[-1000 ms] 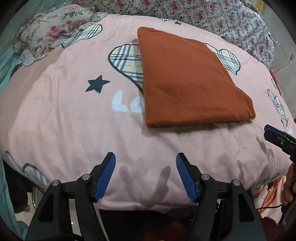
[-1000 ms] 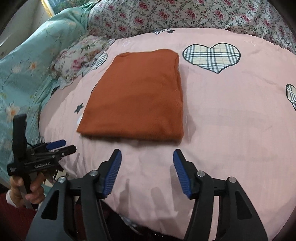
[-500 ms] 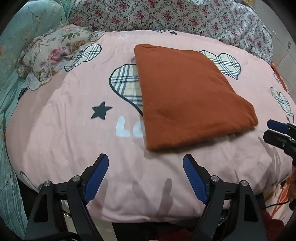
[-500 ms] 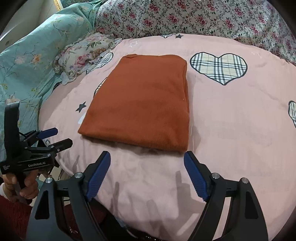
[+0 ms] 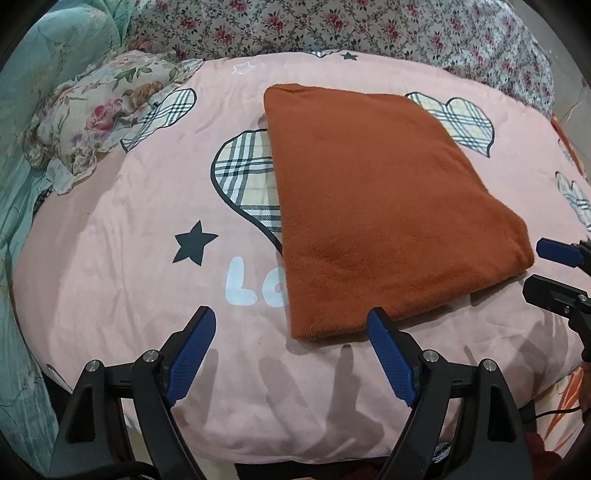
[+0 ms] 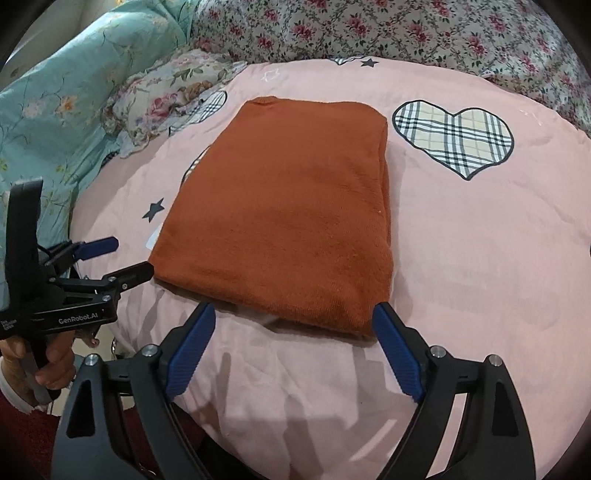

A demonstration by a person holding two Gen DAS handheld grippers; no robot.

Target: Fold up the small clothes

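Observation:
A rust-orange garment (image 5: 380,206), folded into a flat rectangle, lies on the pink quilt (image 5: 122,236); it also shows in the right wrist view (image 6: 291,214). My left gripper (image 5: 290,325) is open and empty, its jaws astride the garment's near left corner. It also appears at the left of the right wrist view (image 6: 127,256). My right gripper (image 6: 293,321) is open and empty, its jaws spanning the garment's near edge. It also shows at the right edge of the left wrist view (image 5: 543,266).
The pink quilt carries plaid hearts (image 6: 454,140) and dark stars (image 5: 194,243). A floral pillow (image 5: 96,110) lies at the far left, a teal floral cover (image 6: 48,122) beside it, and a rose-patterned blanket (image 6: 369,29) lies along the back.
Both grippers have moved forward to the garment's near edge and have opened wider. The garment has not moved.

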